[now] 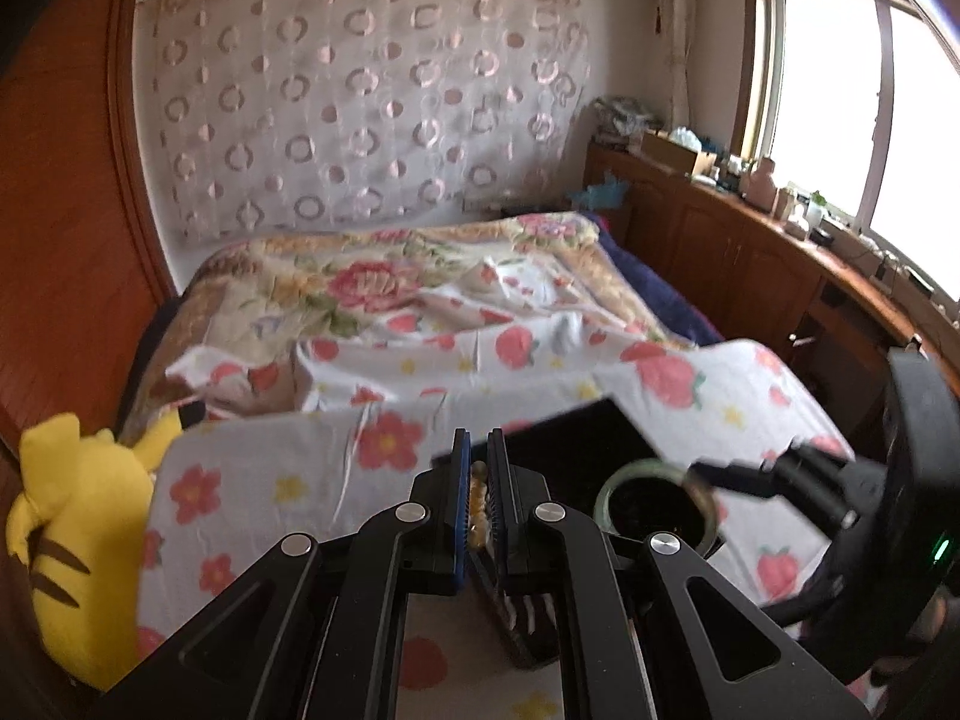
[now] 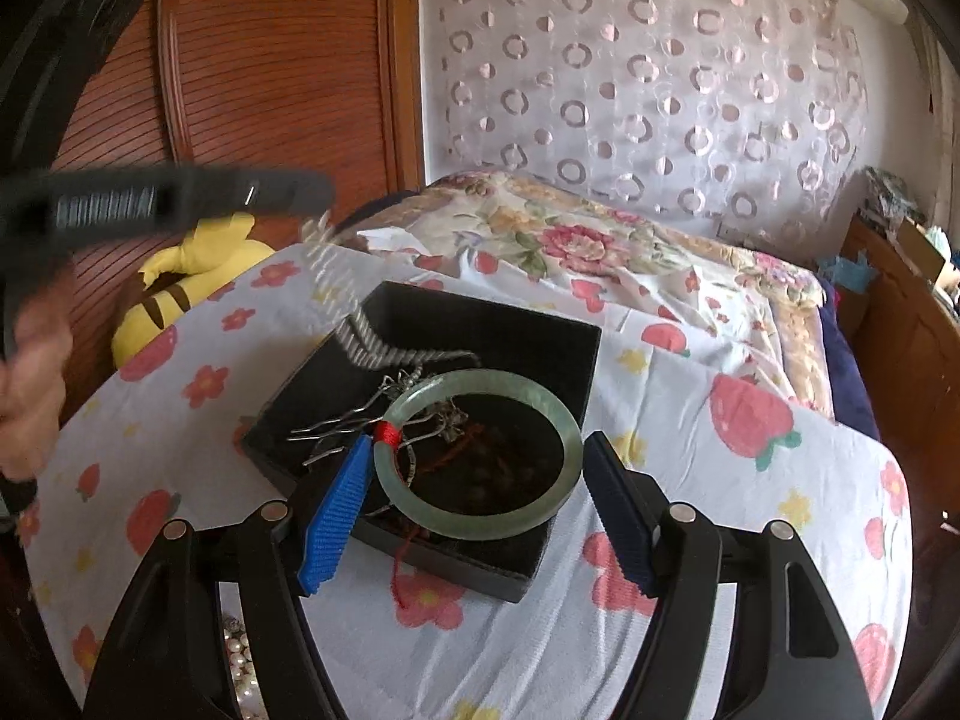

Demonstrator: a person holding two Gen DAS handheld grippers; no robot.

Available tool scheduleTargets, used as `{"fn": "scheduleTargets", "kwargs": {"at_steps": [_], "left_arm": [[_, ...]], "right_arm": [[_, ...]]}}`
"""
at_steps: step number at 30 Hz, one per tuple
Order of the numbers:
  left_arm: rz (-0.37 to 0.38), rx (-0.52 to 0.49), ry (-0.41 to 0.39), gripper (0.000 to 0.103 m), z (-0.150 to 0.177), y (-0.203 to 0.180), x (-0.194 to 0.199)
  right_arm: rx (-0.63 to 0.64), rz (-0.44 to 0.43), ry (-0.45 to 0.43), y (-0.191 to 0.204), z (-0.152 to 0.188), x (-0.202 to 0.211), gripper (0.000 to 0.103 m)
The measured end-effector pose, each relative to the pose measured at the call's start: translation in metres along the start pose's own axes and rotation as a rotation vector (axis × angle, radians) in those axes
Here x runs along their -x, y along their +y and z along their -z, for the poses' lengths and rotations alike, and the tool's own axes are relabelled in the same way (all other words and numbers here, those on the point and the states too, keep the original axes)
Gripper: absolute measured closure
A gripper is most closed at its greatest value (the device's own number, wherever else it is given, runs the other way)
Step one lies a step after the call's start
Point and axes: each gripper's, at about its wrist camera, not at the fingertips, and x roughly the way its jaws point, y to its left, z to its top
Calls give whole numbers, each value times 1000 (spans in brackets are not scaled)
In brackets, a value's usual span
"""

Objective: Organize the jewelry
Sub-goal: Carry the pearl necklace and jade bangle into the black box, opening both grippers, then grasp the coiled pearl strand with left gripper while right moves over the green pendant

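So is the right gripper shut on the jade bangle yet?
No, open: the right gripper has its pads spread either side of the jade bangle, above the black box.

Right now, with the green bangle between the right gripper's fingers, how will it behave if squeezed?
The green bangle looks like a rigid, glossy stone ring, so it may slip on the ribbed pads. It is probably brittle if dropped. The right gripper is open around it, above the black box.

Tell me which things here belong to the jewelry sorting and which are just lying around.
Belong to the job:
pale green jade bangle
square black jewelry box
silver metal hairpins
amber bead strand
white pearl beads

Lying about:
yellow striped plush toy
floral quilt
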Motion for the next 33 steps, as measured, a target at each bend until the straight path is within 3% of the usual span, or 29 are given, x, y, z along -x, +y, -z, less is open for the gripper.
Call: {"fn": "scheduleTargets", "kwargs": {"at_steps": [3,5,9,11,13,17,22,33], "left_arm": [[1,6,12,94,11,3,-2],[4,13,5,76,17,4,1],[-5,0,-15,59,28,1,10],[-6,-7,-26,39,36,-1,16],[-7,-5,-42,27,48,-2,23],[-6,8,-63,10,70,-1,36],[-4,8,-80,8,102,-2,51],[17,75,-48,8,152,8,83]], "right_arm": [[-1,1,-10,0,-1,5,28],[-3,1,-17,-1,-2,9,26],[-8,0,-46,-5,5,28,25],[-14,-17,-57,-7,12,40,25],[-9,-38,-58,-6,24,51,36],[16,-51,-24,1,46,62,48],[13,-71,37,6,76,66,63],[77,-163,100,46,110,71,76]]}}
